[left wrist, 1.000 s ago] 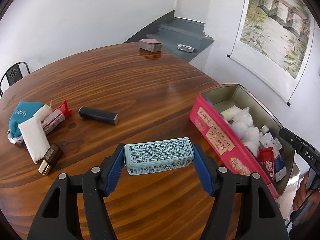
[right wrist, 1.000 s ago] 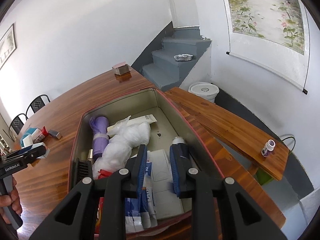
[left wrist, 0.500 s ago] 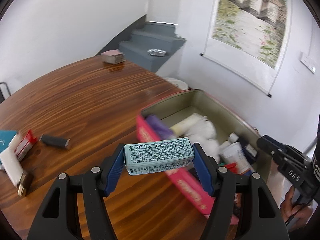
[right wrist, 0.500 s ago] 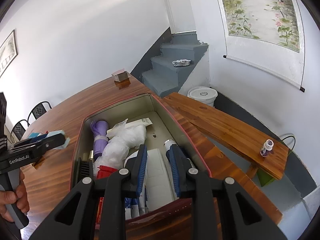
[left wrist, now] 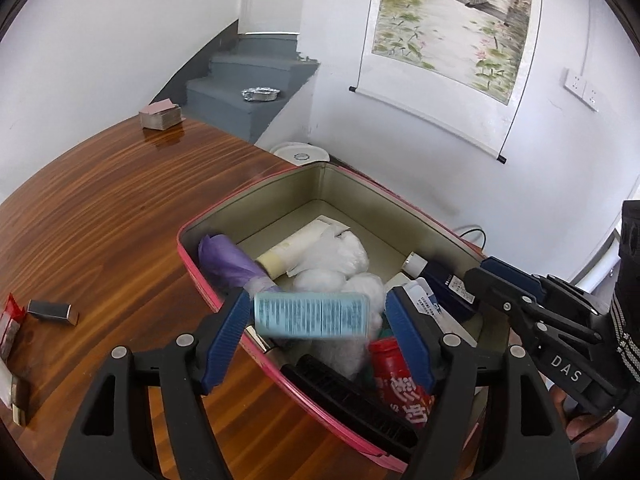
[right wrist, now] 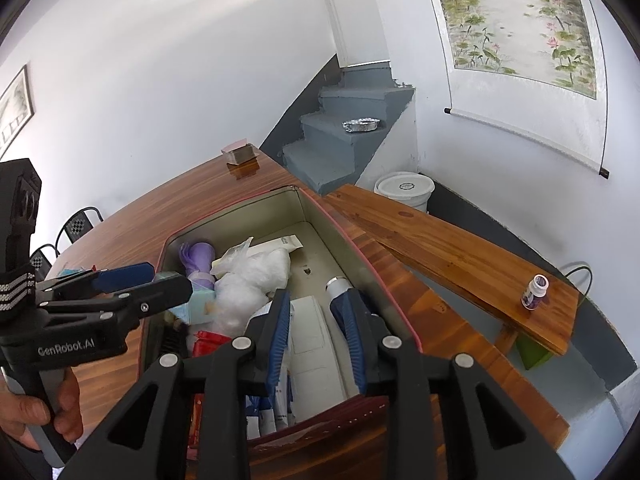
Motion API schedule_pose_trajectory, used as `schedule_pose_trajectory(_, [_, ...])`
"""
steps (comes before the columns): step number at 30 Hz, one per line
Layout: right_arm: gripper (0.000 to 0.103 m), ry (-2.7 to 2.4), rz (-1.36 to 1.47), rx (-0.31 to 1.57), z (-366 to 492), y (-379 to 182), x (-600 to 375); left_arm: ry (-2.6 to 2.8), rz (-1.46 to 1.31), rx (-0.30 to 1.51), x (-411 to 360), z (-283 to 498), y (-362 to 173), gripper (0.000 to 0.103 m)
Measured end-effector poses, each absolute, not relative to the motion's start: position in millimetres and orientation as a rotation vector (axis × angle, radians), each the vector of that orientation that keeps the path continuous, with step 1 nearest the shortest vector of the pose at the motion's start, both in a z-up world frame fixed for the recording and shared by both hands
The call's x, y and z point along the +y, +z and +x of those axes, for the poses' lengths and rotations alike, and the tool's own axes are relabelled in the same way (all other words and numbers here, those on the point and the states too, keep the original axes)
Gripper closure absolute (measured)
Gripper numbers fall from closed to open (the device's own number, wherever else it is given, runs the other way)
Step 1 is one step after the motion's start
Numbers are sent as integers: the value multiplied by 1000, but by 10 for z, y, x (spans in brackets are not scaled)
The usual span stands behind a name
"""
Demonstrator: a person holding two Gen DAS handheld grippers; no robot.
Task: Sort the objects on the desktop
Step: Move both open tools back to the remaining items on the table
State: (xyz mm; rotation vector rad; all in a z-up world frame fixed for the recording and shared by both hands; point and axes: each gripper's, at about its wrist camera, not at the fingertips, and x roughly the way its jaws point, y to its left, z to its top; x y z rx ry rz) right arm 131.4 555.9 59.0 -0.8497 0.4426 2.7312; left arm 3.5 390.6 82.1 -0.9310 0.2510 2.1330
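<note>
A pale blue box (left wrist: 312,314) hangs blurred between the spread fingers of my left gripper (left wrist: 316,316), above the near end of the pink tin (left wrist: 224,204). The fingers no longer touch the box ends, so the gripper is open. The tin holds a purple roll (left wrist: 228,258), white plastic bags (left wrist: 336,256), a cream tube (left wrist: 292,246), a red pack (left wrist: 400,384) and a black comb (left wrist: 348,400). My right gripper (right wrist: 316,320) is open and empty over the tin's right side (right wrist: 348,236), above a white box (right wrist: 316,340). In that view the left gripper (right wrist: 124,280) hovers over the tin's left edge.
On the wooden table (left wrist: 100,208) lie a dark small box (left wrist: 52,312), a red pack (left wrist: 10,320) at the left edge, and a card stack (left wrist: 160,114) far back. A wooden bench (right wrist: 452,252) with a small bottle (right wrist: 534,286) stands right of the tin. A white bucket (right wrist: 404,188) sits behind.
My left gripper swung right from the table to above the tin, then opened; the blue box is loose and dropping. My right gripper stayed over the tin and opened a little wider.
</note>
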Motion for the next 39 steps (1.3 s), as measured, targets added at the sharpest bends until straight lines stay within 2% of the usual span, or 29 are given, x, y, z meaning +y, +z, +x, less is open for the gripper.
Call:
schedule_pose_trajectory(12, [71, 2778, -849, 443, 1276, 644, 5367, 2254, -975, 153, 3397, -172, 827, 29])
schedule_pose_trajectory(16, [61, 2814, -849, 417, 1234, 685, 5200, 2315, -1002, 132, 3149, -248, 788, 29])
schedule_pose_trajectory(21, [57, 2881, -849, 380, 1161, 753, 4901, 2378, -1031, 98, 2843, -344, 756, 29])
schedule_pose_trajectory(27, [46, 2951, -869, 348, 1069, 785, 4533, 2514, -1045, 64, 2314, -461, 753, 29])
schedule_pose_trajectory(29, [35, 2973, -882, 333, 1038, 784, 4398, 2579, -1056, 51, 2106, -513, 744, 29])
schedule_pose_trajectory(32, [27, 3015, -912, 296, 966, 767, 4152, 2645, -1094, -12, 1771, -608, 703, 29])
schedule_pose_trajectory(39, [23, 3088, -986, 257, 744, 691, 3695, 2789, -1167, -109, 1107, -807, 593, 29])
